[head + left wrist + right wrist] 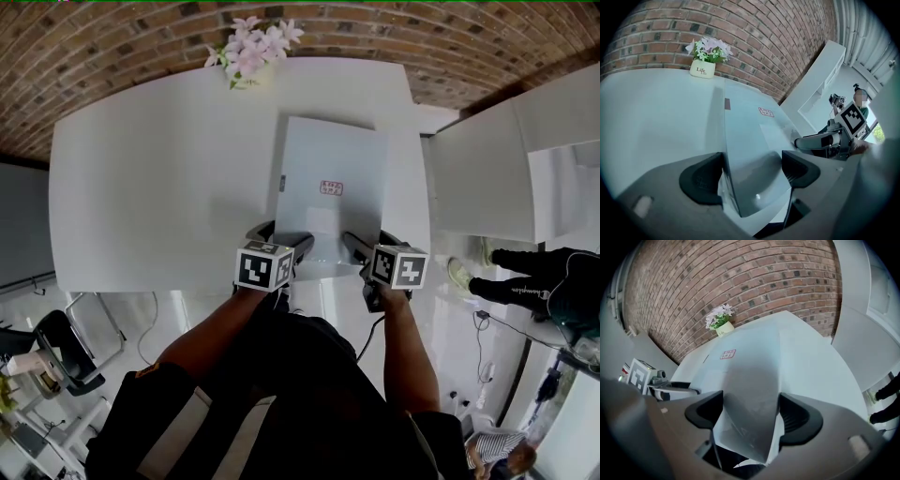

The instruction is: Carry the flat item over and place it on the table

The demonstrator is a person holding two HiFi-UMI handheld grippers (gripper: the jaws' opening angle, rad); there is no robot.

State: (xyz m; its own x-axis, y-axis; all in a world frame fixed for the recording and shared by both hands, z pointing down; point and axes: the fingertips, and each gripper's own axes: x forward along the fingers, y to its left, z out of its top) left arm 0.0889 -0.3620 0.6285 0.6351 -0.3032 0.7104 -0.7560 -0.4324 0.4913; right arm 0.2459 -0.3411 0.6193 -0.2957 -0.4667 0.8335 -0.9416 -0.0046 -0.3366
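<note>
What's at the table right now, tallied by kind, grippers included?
Flat white item: 1
Flower pot: 1
Grippers: 2, left gripper and right gripper, each clamped on the item's near edge
Total: 4

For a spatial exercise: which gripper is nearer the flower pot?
Left. The left gripper holds the flat item at its left corner, facing the flower pot; the right gripper holds its right corner, farther aside.
</note>
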